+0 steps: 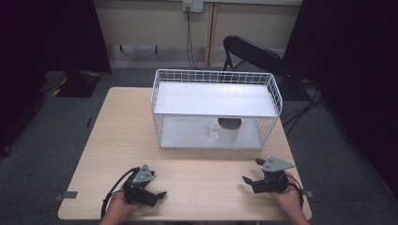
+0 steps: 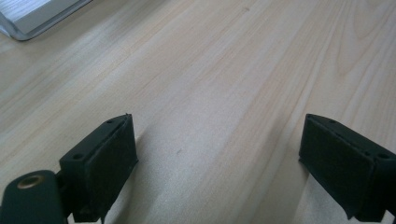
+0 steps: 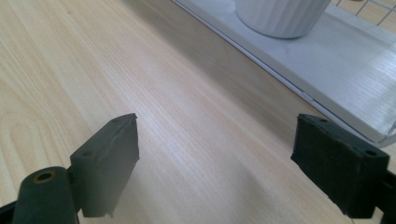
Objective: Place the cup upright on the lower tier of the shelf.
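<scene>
White ribbed mug (image 1: 228, 130) stands on the lower shelf of the wire rack (image 1: 277, 96), far centre of the wooden table (image 1: 98, 140). Left gripper (image 1: 159, 193) and right gripper (image 1: 246, 179) rest near, jaws wide apart, empty. Likely best: reach low beneath the upper shelf.

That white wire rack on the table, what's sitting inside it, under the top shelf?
A white ribbed mug stands on the lower shelf of the white wire rack. The solid top shelf covers the back of the lower level, so anything there can't be seen.
</scene>
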A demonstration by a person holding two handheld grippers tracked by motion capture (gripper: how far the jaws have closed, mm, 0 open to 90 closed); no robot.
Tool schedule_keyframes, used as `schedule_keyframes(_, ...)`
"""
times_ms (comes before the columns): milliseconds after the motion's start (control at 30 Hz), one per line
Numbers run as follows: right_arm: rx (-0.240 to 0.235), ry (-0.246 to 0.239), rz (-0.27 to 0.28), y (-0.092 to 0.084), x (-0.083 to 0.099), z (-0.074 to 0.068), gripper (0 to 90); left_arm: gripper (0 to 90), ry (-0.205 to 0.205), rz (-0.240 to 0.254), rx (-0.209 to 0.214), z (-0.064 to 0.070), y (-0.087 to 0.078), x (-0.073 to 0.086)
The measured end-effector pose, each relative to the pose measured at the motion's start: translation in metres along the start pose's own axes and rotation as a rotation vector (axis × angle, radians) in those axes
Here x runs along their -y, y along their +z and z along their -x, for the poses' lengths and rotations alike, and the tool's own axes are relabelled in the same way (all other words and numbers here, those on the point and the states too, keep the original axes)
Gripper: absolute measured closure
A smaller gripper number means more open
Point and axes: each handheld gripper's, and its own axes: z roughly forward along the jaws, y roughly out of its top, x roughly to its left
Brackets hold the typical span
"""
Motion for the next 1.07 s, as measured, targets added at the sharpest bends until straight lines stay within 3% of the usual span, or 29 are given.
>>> schedule_keyframes(567,0.003,0.030,-0.048,0.001,0.014,0.008,14.2,10.5,0.000,0.000,0.000,0.000,0.000,0.000)
schedule_keyframes(1067,-0.022,0.056,-0.097,0.007,0.017,0.012,14.1,10.5,0.000,0.000,0.000,0.000,0.000,0.000)
